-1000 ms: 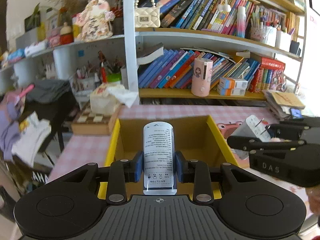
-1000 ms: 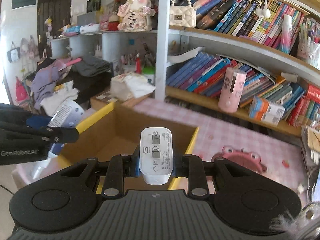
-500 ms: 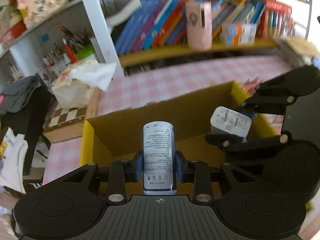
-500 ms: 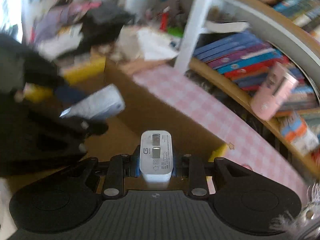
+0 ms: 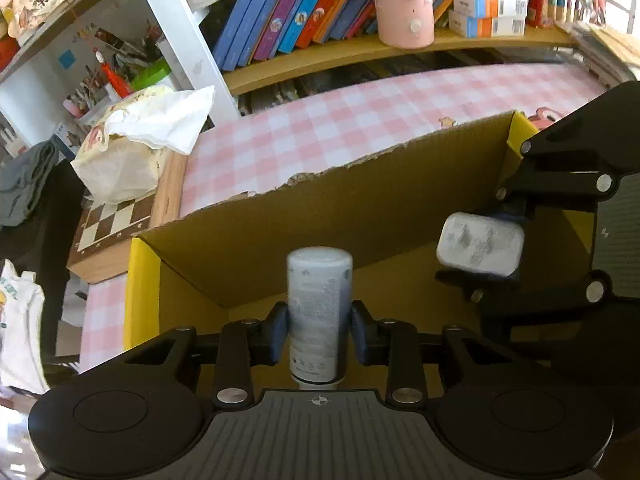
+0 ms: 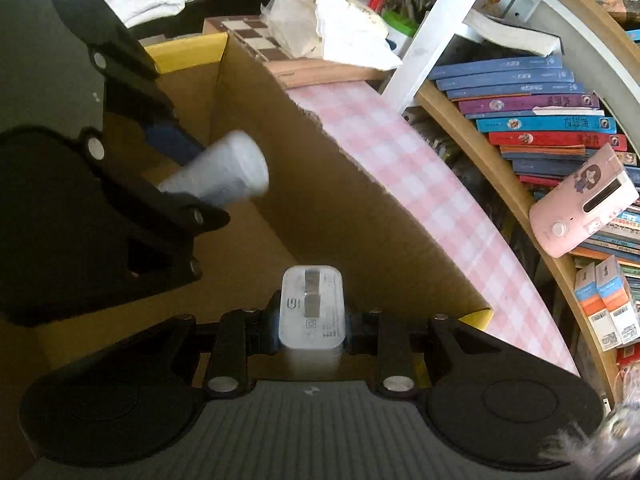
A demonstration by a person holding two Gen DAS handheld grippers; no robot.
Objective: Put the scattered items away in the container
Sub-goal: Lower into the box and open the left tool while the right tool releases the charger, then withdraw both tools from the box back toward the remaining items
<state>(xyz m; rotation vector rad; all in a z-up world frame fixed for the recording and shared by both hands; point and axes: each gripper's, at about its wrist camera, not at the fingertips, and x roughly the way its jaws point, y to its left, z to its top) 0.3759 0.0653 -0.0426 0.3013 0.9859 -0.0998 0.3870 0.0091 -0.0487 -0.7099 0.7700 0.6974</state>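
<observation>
a cardboard box (image 5: 320, 216) with yellow flaps and a torn top edge sits on a pink checked tablecloth (image 5: 360, 120). both grippers reach down inside it. what shows of the box floor is bare brown cardboard.

the left gripper (image 5: 319, 334) has a white cylindrical bottle (image 5: 319, 304) with printed text between its blue pads; the jaws are opening, and a thin gap shows on each side of the blurred bottle. the right gripper (image 6: 310, 322) has a white plug-in charger (image 6: 311, 308), metal prongs facing up, between its pads; those jaws are opening too, and whether the pads press on the charger cannot be told.

beyond the box are a chessboard (image 5: 116, 216) with a crumpled white bag (image 5: 136, 148) on it, and a shelf of books (image 5: 288, 12) with a pink container (image 5: 404, 4).
</observation>
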